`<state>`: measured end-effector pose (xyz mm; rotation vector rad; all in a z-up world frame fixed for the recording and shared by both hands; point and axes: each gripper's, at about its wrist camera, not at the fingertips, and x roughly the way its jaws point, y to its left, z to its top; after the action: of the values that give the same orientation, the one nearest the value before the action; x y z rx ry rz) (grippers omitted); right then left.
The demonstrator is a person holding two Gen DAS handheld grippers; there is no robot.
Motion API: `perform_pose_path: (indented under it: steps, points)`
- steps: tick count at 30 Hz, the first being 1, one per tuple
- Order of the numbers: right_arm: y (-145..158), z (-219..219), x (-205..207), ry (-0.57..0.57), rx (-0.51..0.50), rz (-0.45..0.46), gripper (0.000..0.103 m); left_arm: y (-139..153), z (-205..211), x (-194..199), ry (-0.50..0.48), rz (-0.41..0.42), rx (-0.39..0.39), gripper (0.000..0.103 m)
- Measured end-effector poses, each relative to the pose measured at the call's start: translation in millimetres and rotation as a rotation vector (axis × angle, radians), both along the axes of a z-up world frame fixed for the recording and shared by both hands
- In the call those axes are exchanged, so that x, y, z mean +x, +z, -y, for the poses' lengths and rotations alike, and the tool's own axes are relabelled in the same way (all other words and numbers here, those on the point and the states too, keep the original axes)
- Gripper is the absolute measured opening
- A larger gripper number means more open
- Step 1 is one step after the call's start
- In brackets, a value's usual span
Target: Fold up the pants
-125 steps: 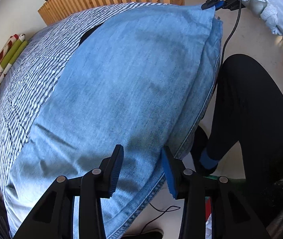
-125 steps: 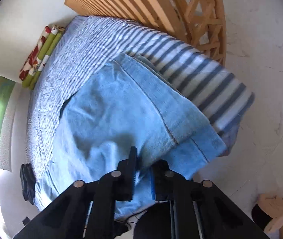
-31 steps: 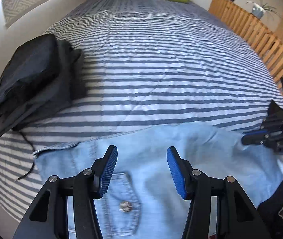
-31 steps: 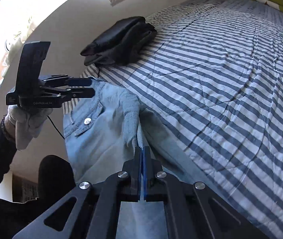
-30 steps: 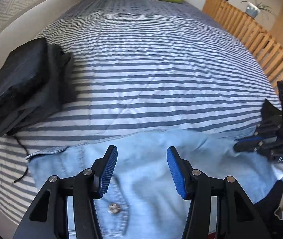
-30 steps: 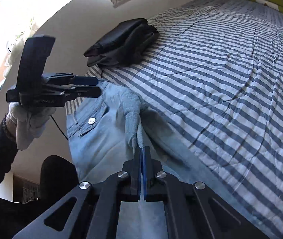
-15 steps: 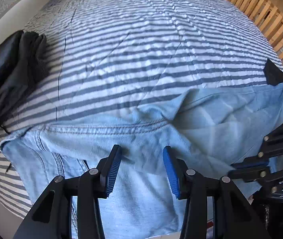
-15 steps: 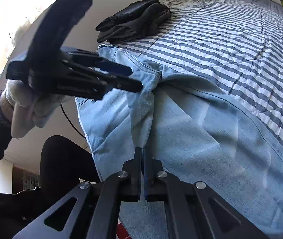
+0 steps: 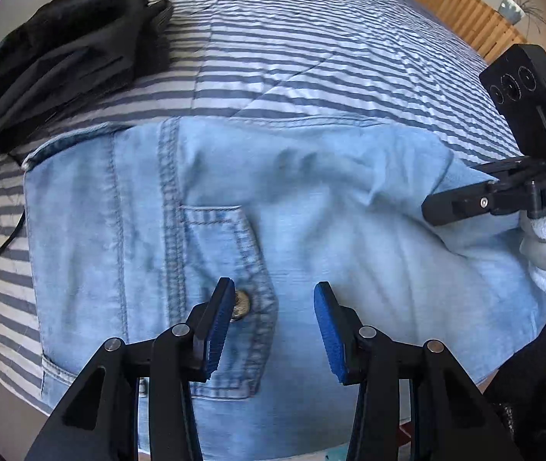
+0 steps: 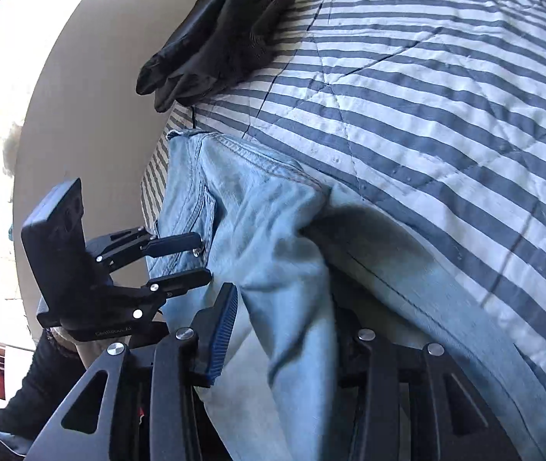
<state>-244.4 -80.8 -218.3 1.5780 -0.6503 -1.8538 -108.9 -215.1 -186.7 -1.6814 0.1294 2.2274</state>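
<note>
Denim on striped quilt

Light-blue stitched denim pants [image 9: 311,223] lie at the edge of the blue-and-white striped quilted bed [image 9: 311,57]. Left gripper [image 9: 273,330] hovers half-spread over a buttoned pocket; right gripper [image 10: 284,330] opening, fabric fold between jaws. Crumpled black garment [image 9: 61,57] nearby.

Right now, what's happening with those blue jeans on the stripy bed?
A person is folding light blue jeans on a striped bedspread, with a grabbing tool in each hand. The left tool hovers open above the back pocket, gripping nothing. The right tool is opening, with a fold of denim draped between its fingers. A pile of black clothes lies at the bed's corner.
</note>
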Motion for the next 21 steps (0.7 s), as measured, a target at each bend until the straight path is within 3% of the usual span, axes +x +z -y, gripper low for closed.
perform_pose_path:
  steps: [4,9,11,16,19,21]
  points:
    - [-7,-10,-29,-0.051,-0.105,0.042,0.038,-7,8,6,-0.024,-0.01,0.012,0.046]
    - [25,-54,-60,-0.281,-0.056,-0.117,0.038,-9,2,18,-0.086,-0.053,-0.025,0.049]
    - [26,-64,-70,-0.29,-0.068,-0.086,0.038,-10,4,19,-0.085,-0.054,-0.014,0.049]
    - [47,-50,-50,-0.2,0.075,-0.162,0.036,-7,9,22,-0.068,-0.05,0.028,0.05]
    - [52,-15,-31,-0.048,0.048,-0.204,0.026,-3,16,26,-0.047,-0.06,0.047,0.049]
    - [40,6,-20,0.026,0.161,-0.219,0.026,1,27,26,-0.011,-0.067,0.061,0.046]
